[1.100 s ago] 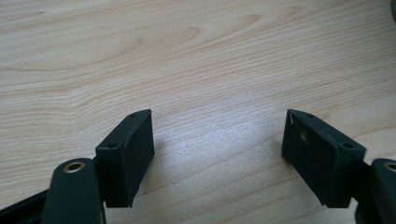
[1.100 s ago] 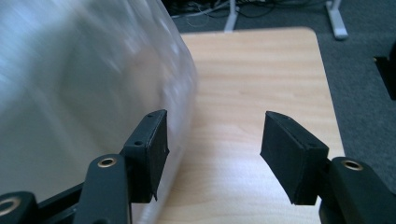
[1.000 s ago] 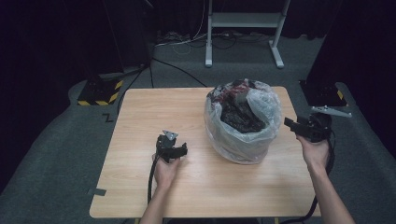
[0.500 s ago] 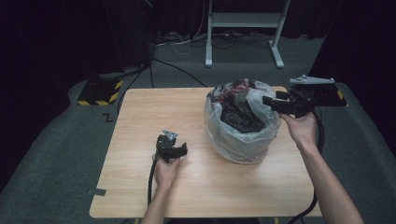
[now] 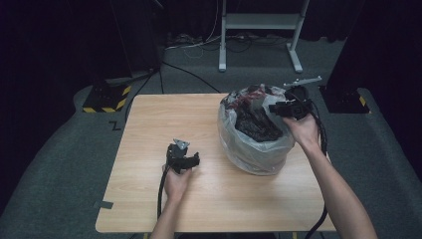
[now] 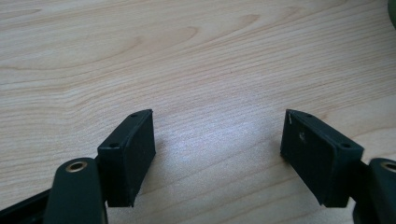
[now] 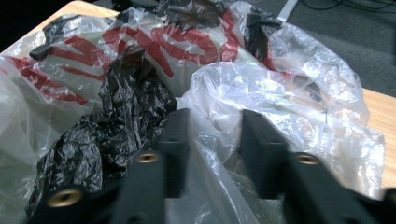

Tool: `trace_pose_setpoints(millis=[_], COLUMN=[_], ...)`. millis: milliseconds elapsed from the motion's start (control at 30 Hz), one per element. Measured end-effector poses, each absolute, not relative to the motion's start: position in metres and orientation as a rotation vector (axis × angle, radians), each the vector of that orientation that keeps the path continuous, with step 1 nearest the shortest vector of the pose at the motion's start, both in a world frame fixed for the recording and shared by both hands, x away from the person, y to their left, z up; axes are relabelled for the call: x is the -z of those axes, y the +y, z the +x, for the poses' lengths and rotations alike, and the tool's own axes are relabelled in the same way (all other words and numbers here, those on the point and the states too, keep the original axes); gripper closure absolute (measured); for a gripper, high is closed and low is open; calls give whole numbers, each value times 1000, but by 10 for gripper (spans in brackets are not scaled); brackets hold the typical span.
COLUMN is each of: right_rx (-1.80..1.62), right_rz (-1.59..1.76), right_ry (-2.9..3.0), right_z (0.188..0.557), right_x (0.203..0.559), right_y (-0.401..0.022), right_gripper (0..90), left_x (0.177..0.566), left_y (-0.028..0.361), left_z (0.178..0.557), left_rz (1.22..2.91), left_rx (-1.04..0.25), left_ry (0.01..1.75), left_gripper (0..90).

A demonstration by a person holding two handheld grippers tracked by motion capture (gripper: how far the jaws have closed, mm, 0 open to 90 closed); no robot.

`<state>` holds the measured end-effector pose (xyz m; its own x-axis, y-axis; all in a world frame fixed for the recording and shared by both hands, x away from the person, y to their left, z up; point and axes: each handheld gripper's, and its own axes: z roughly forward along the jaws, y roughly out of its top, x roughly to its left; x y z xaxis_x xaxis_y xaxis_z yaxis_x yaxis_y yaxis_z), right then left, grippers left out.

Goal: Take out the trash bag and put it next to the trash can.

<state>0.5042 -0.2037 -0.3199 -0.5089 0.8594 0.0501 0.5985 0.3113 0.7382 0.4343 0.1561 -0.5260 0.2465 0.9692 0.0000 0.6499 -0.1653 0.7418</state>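
Clear plastic film runs between the right gripper (image 7: 212,140)'s jaws, which have just been closing on the rim of the bag (image 5: 259,144) at the table (image 5: 149,124)'s far right. The step looks like seizing that rim; next, a firm pinch before lifting. The left gripper (image 6: 217,149) rests agape on bare wood.

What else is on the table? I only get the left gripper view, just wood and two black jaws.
Observer: A big clear bag with red print stands on the right part of the table.
Operator: What's inside it?
Observer: Crumpled black plastic, which is plain in the right gripper view.
Operator: Where's the other gripper?
Observer: The right gripper is at the bag's top rim. Its jaws have just been closing, with clear plastic between them and a gap left.
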Motion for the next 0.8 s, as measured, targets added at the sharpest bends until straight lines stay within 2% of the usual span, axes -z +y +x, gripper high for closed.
trace_pose_setpoints(millis=[67, 133, 367, 567, 667, 800], right_rx=[-1032, -1026, -1051, -1120, -1138, -1149], right_rz=[1297, 1282, 1225, 1183, 1167, 1161], right_ry=[2248, 2266, 2294, 2283, 2280, 2268], right_z=[505, 505, 501, 495, 493, 491], right_x=[319, 318, 309, 298, 293, 290], right_y=[-205, -205, -201, -199, -198, -200], right_gripper=[831, 890, 899, 899, 899, 899], left_x=[526, 526, 526, 521, 511, 488], left_y=[156, 156, 155, 157, 158, 153], left_z=[434, 434, 434, 433, 429, 427], left_rz=[1896, 1894, 1883, 1842, 1765, 1741], left_rx=[-655, -654, -650, -577, -530, -482], left_ry=[1475, 1475, 1489, 1496, 1460, 1381], left_gripper=[263, 263, 257, 266, 259, 226])
